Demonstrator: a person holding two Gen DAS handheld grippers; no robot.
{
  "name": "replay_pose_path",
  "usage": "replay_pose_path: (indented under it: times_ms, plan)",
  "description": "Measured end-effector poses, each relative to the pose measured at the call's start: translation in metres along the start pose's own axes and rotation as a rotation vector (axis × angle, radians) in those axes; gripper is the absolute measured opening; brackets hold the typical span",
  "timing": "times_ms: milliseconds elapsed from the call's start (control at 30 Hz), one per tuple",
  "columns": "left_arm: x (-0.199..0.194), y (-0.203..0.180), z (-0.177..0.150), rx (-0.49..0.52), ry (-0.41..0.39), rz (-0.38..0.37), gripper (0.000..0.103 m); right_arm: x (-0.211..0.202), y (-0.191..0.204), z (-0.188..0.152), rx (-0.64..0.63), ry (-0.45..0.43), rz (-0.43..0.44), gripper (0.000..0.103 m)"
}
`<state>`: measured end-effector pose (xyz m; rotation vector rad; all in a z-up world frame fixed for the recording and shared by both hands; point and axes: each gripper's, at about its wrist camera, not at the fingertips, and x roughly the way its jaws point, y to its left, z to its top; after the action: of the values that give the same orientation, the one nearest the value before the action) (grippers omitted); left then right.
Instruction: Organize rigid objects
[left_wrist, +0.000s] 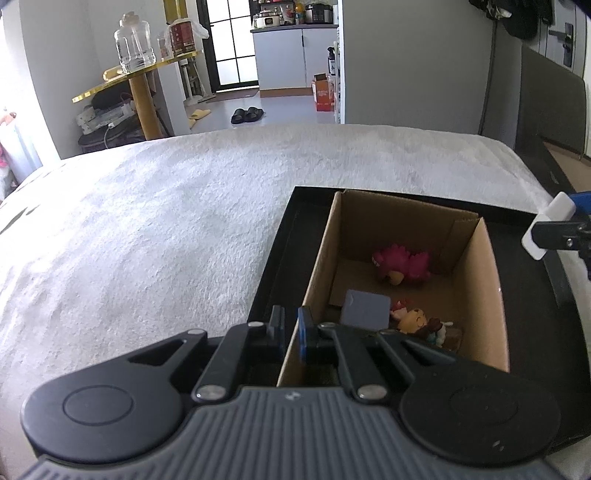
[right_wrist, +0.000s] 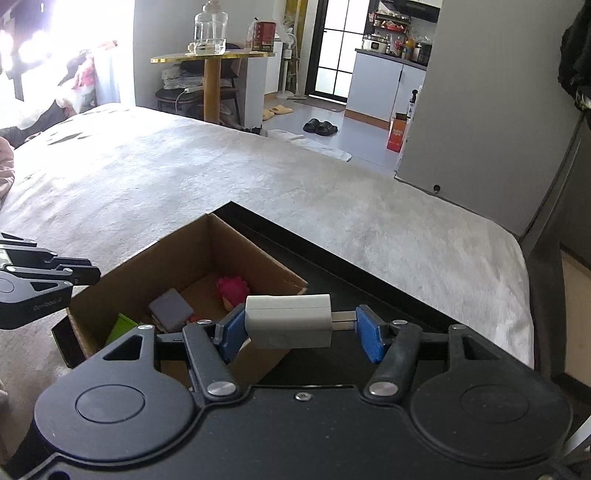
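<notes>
Right now the right claw (right_wrist: 300, 334) grips a white charger block (right_wrist: 288, 325) end to end, one blue pad on its flat end, the other on the metal prongs, block lying level and hanging above the near right corner of the cardboard box (right_wrist: 192, 254). The left claw (left_wrist: 291, 326) is clenched on the box's near left wall, one finger outside, one inside, pinning it. The box sits on a black tray (right_wrist: 332, 280) on the bed (right_wrist: 332, 206), toward the bed's near edge. Inside already: pink toy (left_wrist: 402, 264), grey square block (left_wrist: 365, 309), a cluster of small figures (left_wrist: 424, 325), something green (right_wrist: 123, 326) at the near end. Step in hand, as I judge it: drop the charger in. To do it well, carry it further over the open middle of the box, since it now overlaps the rim and could catch the wall or land on the tray. Aim for the bare floor between the pink toy and the grey block, lower inside the walls before letting go, then open. Prong grip looks thin, so avoid tilting or jerking. Keep the left claw holding the wall so the light box doesn't slide on the tray. Clear the flap edges when pulling out.
</notes>
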<state>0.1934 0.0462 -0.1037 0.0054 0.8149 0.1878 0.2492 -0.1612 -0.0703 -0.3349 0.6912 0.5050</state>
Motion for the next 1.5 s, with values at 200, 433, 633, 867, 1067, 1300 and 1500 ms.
replay_pose_path:
  times_ms: [200, 433, 633, 867, 1067, 1300, 1500]
  plan:
    - [0.002, 0.008, 0.002, -0.038, 0.009, -0.019, 0.006, 0.005, 0.019, 0.007, -0.029, 0.006, 0.0, 0.061]
    - [0.003, 0.016, 0.002, -0.075, 0.023, -0.037, 0.006, 0.016, 0.04, 0.012, -0.035, 0.023, -0.01, 0.061]
    - [0.003, 0.016, -0.001, -0.076, 0.028, -0.057, 0.006, 0.025, 0.045, 0.011, 0.015, 0.034, -0.073, 0.068]
    - [-0.002, 0.018, 0.001, -0.09, 0.027, -0.072, 0.006, 0.01, 0.052, 0.001, 0.038, 0.028, -0.089, 0.077]
    - [-0.016, 0.012, 0.005, -0.062, 0.037, -0.092, 0.007, -0.008, 0.053, -0.005, 0.109, 0.011, -0.08, 0.086]
    - [-0.042, 0.005, 0.012, -0.025, 0.033, -0.122, 0.01, -0.031, 0.042, -0.014, 0.252, 0.0, -0.071, 0.097]
    - [-0.068, 0.005, 0.023, -0.024, 0.022, -0.133, 0.042, -0.053, 0.029, -0.027, 0.372, 0.006, -0.086, 0.103]
